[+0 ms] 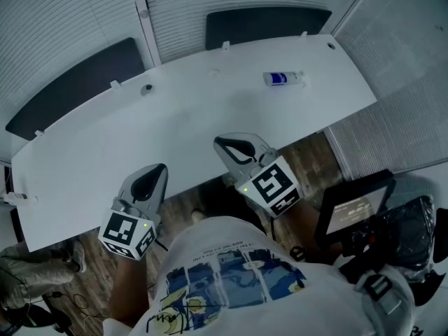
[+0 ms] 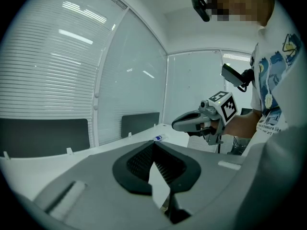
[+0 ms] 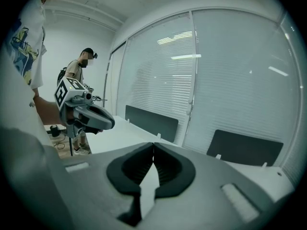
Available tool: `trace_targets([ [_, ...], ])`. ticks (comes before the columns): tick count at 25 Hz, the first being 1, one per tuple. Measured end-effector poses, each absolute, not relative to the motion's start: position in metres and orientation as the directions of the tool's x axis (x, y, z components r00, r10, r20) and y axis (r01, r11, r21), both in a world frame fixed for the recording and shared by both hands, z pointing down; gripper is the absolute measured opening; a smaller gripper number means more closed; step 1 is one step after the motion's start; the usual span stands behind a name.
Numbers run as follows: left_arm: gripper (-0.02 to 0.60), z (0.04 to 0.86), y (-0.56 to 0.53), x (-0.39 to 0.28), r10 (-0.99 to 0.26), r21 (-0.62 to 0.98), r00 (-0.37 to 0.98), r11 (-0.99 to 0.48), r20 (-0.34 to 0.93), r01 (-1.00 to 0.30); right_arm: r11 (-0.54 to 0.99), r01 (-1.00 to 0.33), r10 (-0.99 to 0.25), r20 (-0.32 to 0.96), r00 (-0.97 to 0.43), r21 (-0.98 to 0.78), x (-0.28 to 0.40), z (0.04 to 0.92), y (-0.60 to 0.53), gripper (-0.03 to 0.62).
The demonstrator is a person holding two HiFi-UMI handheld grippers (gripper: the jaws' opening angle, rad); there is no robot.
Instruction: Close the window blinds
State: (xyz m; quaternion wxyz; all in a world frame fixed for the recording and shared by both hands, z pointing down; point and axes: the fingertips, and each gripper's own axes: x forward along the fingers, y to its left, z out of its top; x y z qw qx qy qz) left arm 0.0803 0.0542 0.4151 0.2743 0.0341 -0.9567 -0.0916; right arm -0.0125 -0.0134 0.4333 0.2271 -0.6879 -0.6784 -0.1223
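Both tools are closed with nothing between the jaws. The left tool [image 1: 159, 169] sits at 7 o'clock of the table [image 1: 210, 110] and the right tool [image 1: 220, 143] at 5 o'clock, both over its near edge. The blinds [image 1: 63, 26] hang full-length at 10 through 2 o'clock, well apart from either tool. Their slats look nearly flat, though I can't read the tilt for sure — that fits blinds waiting to be turned or ones already shut. The small knobs [image 1: 143, 11] on the post at 11 o'clock look like the control. If they need turning, I'd reach high across the table, clear of the little bottle [image 1: 283, 79].
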Motion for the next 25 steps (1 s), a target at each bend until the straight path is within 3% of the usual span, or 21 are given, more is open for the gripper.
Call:
trace_targets([
  [25, 0.003, 0.417, 0.048, 0.1, -0.048, 0.166, -0.855, 0.985, 0.516, 0.045, -0.028, 0.994, 0.877, 0.475, 0.075, -0.104, -0.005, 0.435, -0.015, 0.003],
])
